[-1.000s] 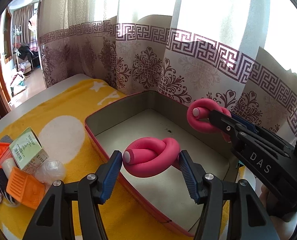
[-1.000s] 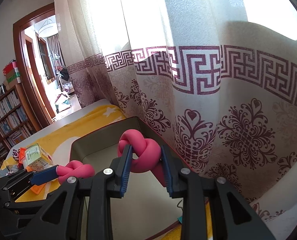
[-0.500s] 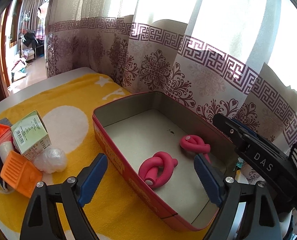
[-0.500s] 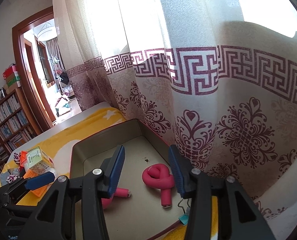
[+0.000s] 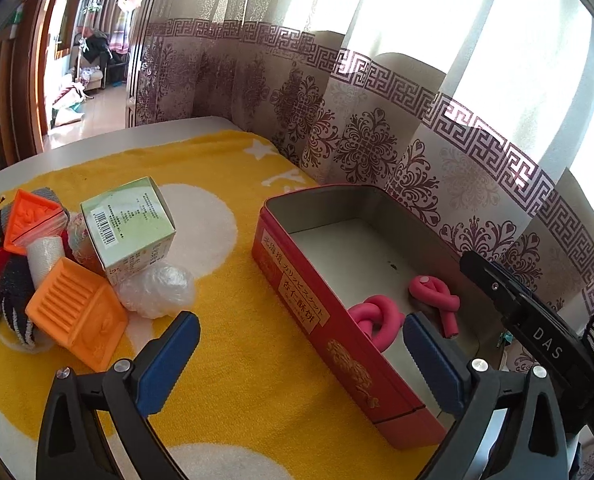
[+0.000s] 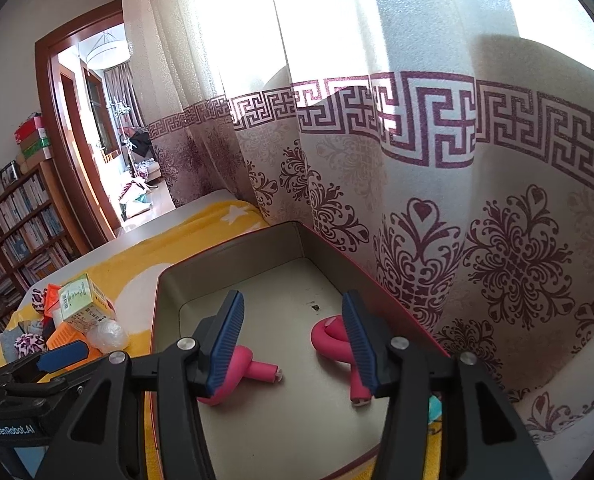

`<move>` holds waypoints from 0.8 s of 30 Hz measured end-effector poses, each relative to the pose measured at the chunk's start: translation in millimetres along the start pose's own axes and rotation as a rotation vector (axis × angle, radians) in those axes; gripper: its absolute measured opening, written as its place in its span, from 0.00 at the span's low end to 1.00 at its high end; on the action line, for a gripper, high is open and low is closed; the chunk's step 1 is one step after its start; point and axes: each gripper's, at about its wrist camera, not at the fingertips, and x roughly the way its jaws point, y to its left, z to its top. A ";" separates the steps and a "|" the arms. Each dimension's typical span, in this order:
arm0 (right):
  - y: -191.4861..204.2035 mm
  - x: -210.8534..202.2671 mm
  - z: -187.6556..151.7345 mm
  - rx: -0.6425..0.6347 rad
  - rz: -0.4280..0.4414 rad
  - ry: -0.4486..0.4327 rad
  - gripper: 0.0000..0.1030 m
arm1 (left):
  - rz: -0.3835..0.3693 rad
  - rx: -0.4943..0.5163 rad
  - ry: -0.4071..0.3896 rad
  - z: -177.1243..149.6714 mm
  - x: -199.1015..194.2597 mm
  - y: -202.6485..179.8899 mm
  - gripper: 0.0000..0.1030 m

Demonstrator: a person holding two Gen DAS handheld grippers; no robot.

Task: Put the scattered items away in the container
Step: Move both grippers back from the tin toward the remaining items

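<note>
Jaws just opened on both grippers, nothing between them.
Left gripper (image 5: 301, 360) gapes widest, right gripper (image 6: 293, 344) about half; two pink foam curlers (image 5: 377, 322) (image 6: 337, 344) lie in the red tin (image 5: 297, 292). Green box (image 5: 131, 228), orange trays (image 5: 77, 320), plastic wad (image 5: 157, 290) and socks (image 5: 15, 292) remain piled on the yellow blanket (image 5: 233, 344).

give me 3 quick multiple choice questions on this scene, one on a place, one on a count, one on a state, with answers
1. Where do the pink foam curlers lie?
A. in the red tin
B. on the yellow blanket
C. on the green box

2. How many pink foam curlers are in the tin?
A. one
B. two
C. four

3. How is the left gripper?
A. shut on a curler
B. shut on nothing
C. open, empty

Answers:
1 A: both pink foam curlers rest on the floor of the red tin.
2 B: two knots show.
3 C: the left gripper has its jaws spread, nothing between the pads.
</note>
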 end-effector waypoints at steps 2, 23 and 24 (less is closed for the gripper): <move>3.7 0.0 -1.0 -0.009 0.006 -0.003 0.58 | 0.009 -0.018 -0.011 0.8 -4.2 8.3 1.00; 115.0 -0.1 8.9 -0.175 0.308 0.037 0.75 | 0.282 -0.231 -0.139 -6.9 -83.4 142.0 1.00; 122.2 1.5 8.3 -0.182 0.321 0.045 0.75 | 0.293 -0.244 -0.146 -8.0 -87.9 149.5 1.00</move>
